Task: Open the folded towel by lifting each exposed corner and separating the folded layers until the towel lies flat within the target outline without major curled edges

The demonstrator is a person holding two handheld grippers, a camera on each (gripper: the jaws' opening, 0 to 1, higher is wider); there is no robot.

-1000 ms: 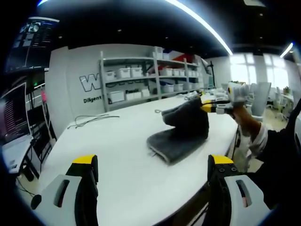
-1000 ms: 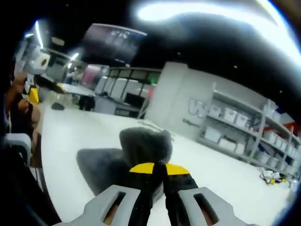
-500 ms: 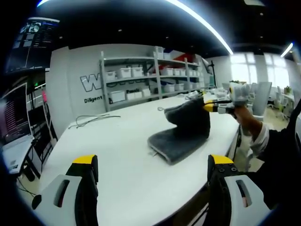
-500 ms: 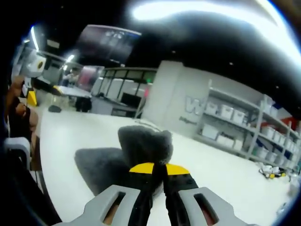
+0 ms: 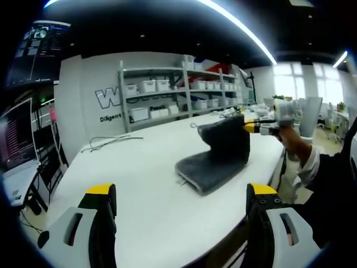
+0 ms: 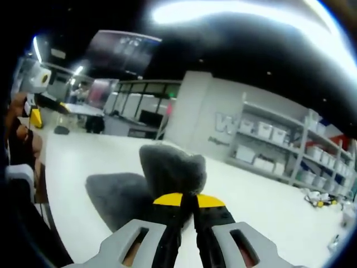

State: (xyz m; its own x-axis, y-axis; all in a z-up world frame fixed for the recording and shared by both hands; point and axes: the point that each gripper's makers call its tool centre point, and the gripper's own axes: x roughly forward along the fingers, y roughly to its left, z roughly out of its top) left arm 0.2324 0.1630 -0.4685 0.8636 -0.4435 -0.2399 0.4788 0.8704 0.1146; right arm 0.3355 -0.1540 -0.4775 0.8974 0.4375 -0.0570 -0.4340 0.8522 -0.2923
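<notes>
Left tongs [image 5: 181,218]: released, jaws wide apart, hovering low over the near part of the white surface [image 5: 139,184], touching nothing. Well apart from the towel.

Right tongs [image 6: 188,202]: clenched on a corner of the dark grey towel [image 6: 167,173]; yellow tips pressed together with cloth bunched between them. In the left gripper view the right tongs [image 5: 254,127] sit at the towel's far upper edge, held by the person's hand [image 5: 290,139], dark sleeve [image 5: 332,184] trailing toward the surface edge.

Change vs 1 s ago: small. The pinched corner has come up a bit and moved slightly away from the left gripper's camera; the raised flap stands taller and more upright. Left tongs haven't moved. Lower layer is where it was.

Towel [image 5: 215,156]: sits right of centre on the surface, toward the person's side. Bottom layer lies flat, thick folded edge facing the left gripper's camera, rounded corners. Top layer is peeled up into a near-vertical flap hanging from the right tongs. In the right gripper view the pinched corner forms a rounded lump above the tips, the rest spread flat behind and to its left. Fuzzy texture, no pattern.

Background: shelving with white bins [image 5: 167,92], a loose cable [image 5: 109,142] on the far surface.
</notes>
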